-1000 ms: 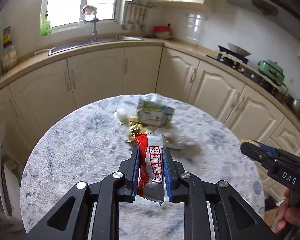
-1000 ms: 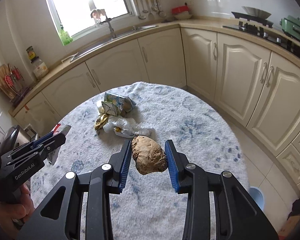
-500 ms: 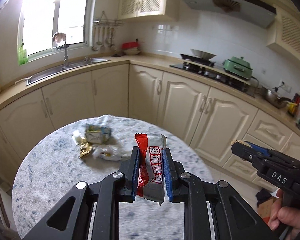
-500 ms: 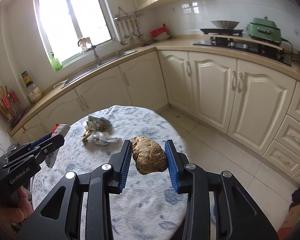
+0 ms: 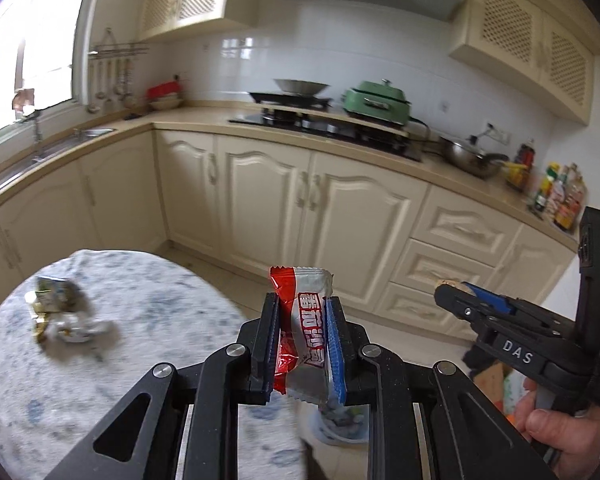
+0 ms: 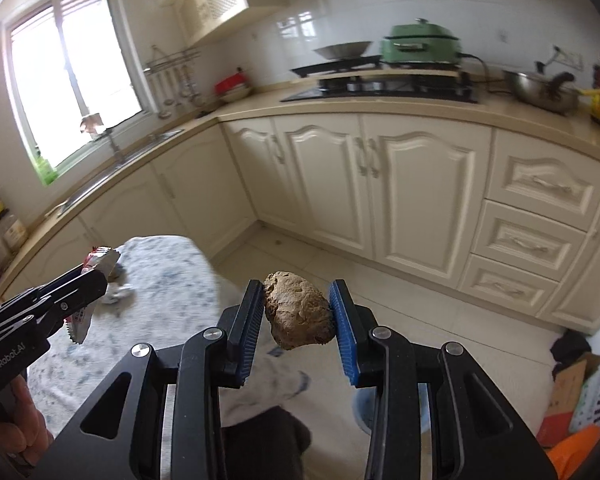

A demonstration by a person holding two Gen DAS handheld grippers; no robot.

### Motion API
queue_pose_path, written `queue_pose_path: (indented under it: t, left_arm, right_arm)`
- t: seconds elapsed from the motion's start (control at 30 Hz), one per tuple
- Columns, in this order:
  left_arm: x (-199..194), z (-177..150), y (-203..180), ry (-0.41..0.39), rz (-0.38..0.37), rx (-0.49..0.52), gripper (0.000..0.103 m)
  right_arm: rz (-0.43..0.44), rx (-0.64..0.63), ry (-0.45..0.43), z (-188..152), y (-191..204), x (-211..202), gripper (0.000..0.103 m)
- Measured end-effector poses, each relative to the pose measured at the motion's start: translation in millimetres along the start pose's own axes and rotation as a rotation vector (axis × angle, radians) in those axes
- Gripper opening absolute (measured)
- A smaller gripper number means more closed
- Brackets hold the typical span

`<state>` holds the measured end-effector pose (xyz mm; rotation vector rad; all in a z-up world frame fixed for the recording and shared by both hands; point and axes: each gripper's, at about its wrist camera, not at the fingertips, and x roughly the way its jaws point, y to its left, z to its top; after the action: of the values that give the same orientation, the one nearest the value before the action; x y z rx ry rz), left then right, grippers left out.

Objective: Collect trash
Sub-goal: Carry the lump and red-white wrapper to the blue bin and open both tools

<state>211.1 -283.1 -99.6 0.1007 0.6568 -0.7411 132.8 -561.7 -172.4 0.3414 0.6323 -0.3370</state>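
My left gripper (image 5: 302, 344) is shut on a red and silver snack wrapper (image 5: 304, 332) and holds it in the air past the table's right edge. It also shows in the right wrist view (image 6: 88, 276) at the left. My right gripper (image 6: 296, 316) is shut on a brown lumpy piece of food waste (image 6: 298, 315) above the floor. It also shows in the left wrist view (image 5: 456, 294) at the right. More trash (image 5: 60, 316), a crumpled carton, gold foil and plastic, lies on the round table (image 5: 148, 320). A light blue bin (image 5: 342, 426) stands on the floor below the wrapper.
Cream kitchen cabinets (image 5: 308, 208) run along the walls with a stove (image 5: 300, 116), a green cooker (image 5: 376, 104) and a wok (image 5: 472, 156) on the counter. Cardboard boxes (image 6: 580, 396) sit on the floor at the right. The bin's rim (image 6: 360, 408) shows between the right fingers.
Both grippers have swung right, away from the table and over the floor, each still holding its item. The trash pile has slid to the far left of view. The bin has come into view.
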Motion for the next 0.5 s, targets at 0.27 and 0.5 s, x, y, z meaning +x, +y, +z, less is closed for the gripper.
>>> queue_pose_path:
  t: [0.27,0.5]
  left_arm:
    - [75,10,-49,0.130,-0.136,0.034,0.018]
    - [148,20,-76,0.258,-0.206,0.062,0.018]
  right_arm:
    - [-0.104,0.098,0.044,-8,-73,14,0.035]
    - [-0.147,0.173,0.114,-23,-116,41,0.035]
